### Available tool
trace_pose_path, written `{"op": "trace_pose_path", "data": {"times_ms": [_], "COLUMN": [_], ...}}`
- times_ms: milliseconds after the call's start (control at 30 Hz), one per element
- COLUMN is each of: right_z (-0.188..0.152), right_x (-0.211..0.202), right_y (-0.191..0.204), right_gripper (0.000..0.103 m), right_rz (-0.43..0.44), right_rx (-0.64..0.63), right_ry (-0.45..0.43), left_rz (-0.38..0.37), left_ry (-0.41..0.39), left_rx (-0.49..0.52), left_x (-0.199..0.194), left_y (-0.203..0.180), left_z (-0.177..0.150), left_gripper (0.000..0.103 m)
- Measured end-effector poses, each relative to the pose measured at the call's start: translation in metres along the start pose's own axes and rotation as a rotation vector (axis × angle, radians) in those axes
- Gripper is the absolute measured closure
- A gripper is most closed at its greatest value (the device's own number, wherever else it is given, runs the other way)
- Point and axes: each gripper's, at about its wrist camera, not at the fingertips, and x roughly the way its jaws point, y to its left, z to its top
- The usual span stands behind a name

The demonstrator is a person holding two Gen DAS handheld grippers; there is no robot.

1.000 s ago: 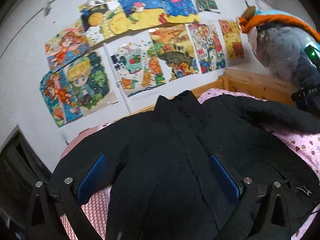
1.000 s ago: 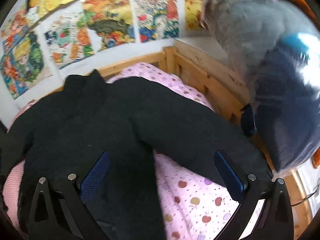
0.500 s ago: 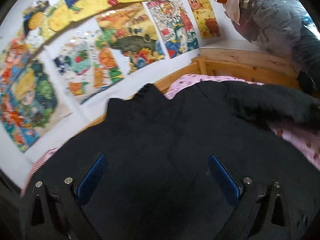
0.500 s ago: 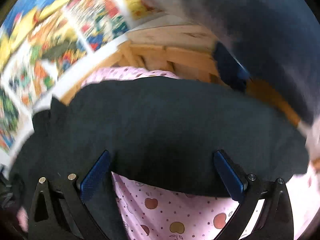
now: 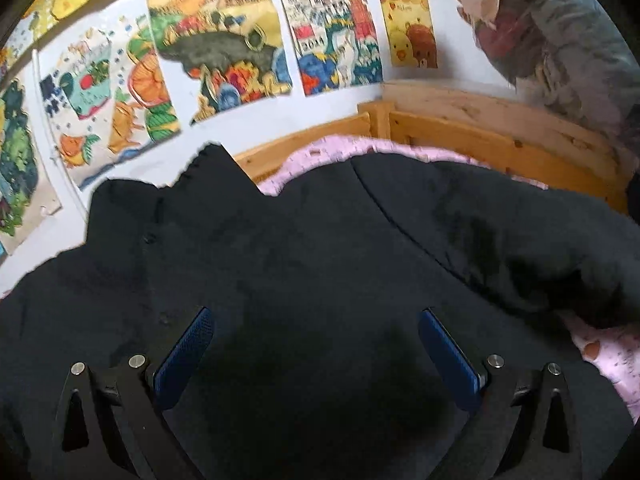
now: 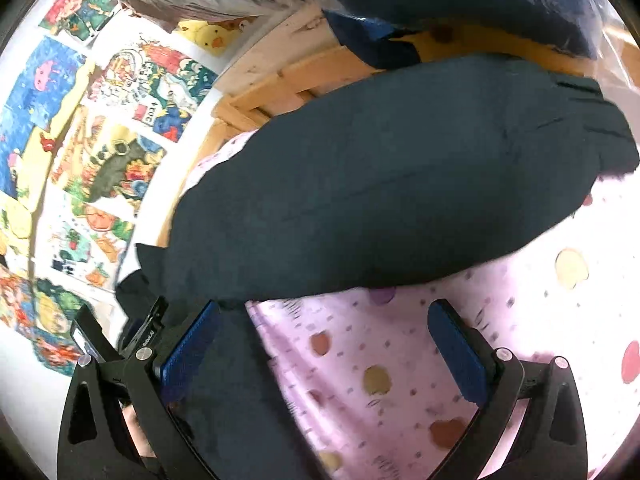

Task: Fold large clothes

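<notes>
The black jacket (image 5: pixel 304 264) was spread front-up across the pink dotted bedsheet (image 6: pixel 460 320), its sleeve (image 6: pixel 400 184) stretched out toward the wooden bed frame (image 5: pixel 460 132). The left gripper (image 5: pixel 316 344) was held wide open low over the chest panel, nothing clamped. The right gripper (image 6: pixel 324 340) was likewise spread open, just below the sleeve, with only sheet between the jaws. Sheet could likely be pinched together with the sleeve if the jaws were closed there, and the thick fabric might be bunched rather than creased. Children's drawings (image 5: pixel 224 44) were taped to the white wall behind; bagged bedding (image 5: pixel 560 40) was stacked at the corner.
</notes>
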Motion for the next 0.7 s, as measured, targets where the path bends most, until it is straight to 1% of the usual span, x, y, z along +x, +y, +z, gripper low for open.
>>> {"op": "trace_pose_path", "data": {"times_ms": [100,167,200,233,267,333,367,400,433,467,500,533,600,700], "right_z": [0.011,0.019,0.022,0.025,0.027,0.031,0.033,0.036,0.038,0.039,0.042,0.044,0.047,0.052], "right_x": [0.01,0.015,0.018,0.017,0.016,0.014,0.012,0.011,0.01,0.007,0.005,0.002,-0.005,-0.015], "right_y": [-0.004,-0.006,-0.007,-0.008,-0.008,-0.009,-0.009,-0.007,-0.006,-0.008,-0.004,-0.002,0.003,0.017], "right_gripper": [0.002,0.004,0.01,0.022,0.03,0.053,0.056,0.063,0.071,0.075,0.084,0.088,0.092,0.094], "right_rz": [-0.001,0.005,-0.004,-0.014,-0.033,-0.062,-0.069,-0.076,-0.081,-0.098,-0.11,-0.113,-0.115,-0.123], "right_rx": [0.038,0.076,0.094,0.104,0.112,0.115,0.114,0.111,0.103,0.103,0.08,0.061,0.021,-0.057], "right_ry": [-0.04,-0.057,-0.061,-0.068,-0.073,-0.091,-0.099,-0.107,-0.114,-0.11,-0.123,-0.133,-0.157,-0.198], "left_rz": [-0.013,-0.025,-0.031,-0.036,-0.041,-0.046,-0.045,-0.043,-0.04,-0.037,-0.033,-0.029,-0.022,-0.009], "left_ry": [0.04,0.063,0.07,0.076,0.083,0.091,0.093,0.095,0.095,0.095,0.094,0.092,0.085,0.078], "left_rx": [-0.003,-0.019,-0.024,-0.029,-0.034,-0.034,-0.033,-0.03,-0.026,-0.023,-0.019,-0.016,-0.01,-0.001], "left_x": [0.014,0.021,0.024,0.026,0.028,0.032,0.033,0.034,0.034,0.035,0.035,0.034,0.032,0.03], "left_y": [-0.002,0.0,0.0,0.001,0.002,0.002,0.001,0.0,-0.002,-0.002,-0.003,-0.004,-0.005,-0.007], "left_z": [-0.007,-0.011,-0.012,-0.012,-0.014,-0.015,-0.015,-0.016,-0.016,-0.016,-0.016,-0.016,-0.016,-0.015], "left_gripper": [0.0,0.0,0.0,0.0,0.0,0.0,0.0,0.0,0.0,0.0,0.0,0.0,0.0,0.0]}}
